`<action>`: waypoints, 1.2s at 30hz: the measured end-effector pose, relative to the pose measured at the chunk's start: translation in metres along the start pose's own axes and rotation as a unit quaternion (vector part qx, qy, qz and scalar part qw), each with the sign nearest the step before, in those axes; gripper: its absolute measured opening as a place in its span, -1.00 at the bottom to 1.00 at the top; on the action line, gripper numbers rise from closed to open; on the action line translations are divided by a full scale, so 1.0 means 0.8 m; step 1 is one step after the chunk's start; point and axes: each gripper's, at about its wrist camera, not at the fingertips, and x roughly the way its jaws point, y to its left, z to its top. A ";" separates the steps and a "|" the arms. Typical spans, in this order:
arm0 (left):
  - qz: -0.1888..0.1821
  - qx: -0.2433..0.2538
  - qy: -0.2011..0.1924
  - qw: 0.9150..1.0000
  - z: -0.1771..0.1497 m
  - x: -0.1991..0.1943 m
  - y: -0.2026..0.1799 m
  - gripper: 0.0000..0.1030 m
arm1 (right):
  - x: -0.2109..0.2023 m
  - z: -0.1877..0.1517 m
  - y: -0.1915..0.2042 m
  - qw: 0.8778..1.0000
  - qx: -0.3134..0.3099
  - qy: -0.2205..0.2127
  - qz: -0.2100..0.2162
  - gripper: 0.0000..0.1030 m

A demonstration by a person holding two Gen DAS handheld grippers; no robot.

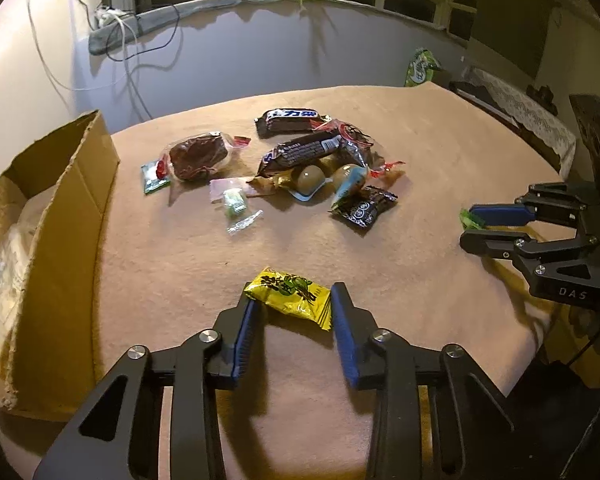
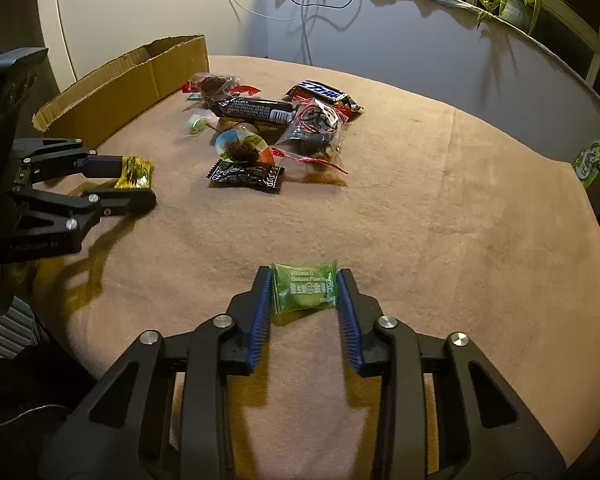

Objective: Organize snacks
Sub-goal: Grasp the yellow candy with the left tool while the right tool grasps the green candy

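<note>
While the left hand-held gripper (image 1: pixel 292 300) pinches a yellow packet (image 1: pixel 290 296), the right hand-held gripper (image 2: pixel 304 290) clamps a green one (image 2: pixel 304 289).

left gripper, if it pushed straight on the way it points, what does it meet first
The left gripper already clamps the yellow candy packet; pointing steeply down, it would probably press that into the tan tablecloth first.

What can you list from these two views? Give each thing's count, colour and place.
cardboard box: one, brown, table's left edge
snack pile: about ten wrapped pieces, mostly dark brown, red and blue, table centre
yellow packet: one, pinched in the left hand-held gripper
green packet: one, pinched in the right hand-held gripper
green bag: one, beyond the table's far right edge
potted plant: one, green, windowsill
</note>
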 end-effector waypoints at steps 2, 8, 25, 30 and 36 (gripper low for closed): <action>-0.002 -0.008 -0.001 1.000 0.001 0.000 0.003 -0.60 | -0.001 0.000 -0.001 1.000 0.001 -0.001 0.001 -0.45; -0.007 -0.019 -0.003 1.000 0.001 0.000 0.008 -0.76 | -0.002 0.001 -0.005 1.000 0.005 -0.005 0.003 -0.54; -0.012 -0.060 0.002 0.998 0.006 0.001 0.020 0.08 | -0.001 0.002 -0.010 1.000 0.016 -0.003 0.006 -0.83; -0.001 -0.083 0.010 0.997 0.018 0.013 0.029 0.07 | 0.001 0.004 -0.014 1.000 0.018 -0.004 0.006 -0.83; 0.031 -0.071 0.013 0.997 0.026 0.023 0.030 -0.57 | 0.003 0.006 -0.016 1.000 0.022 -0.007 0.005 -0.83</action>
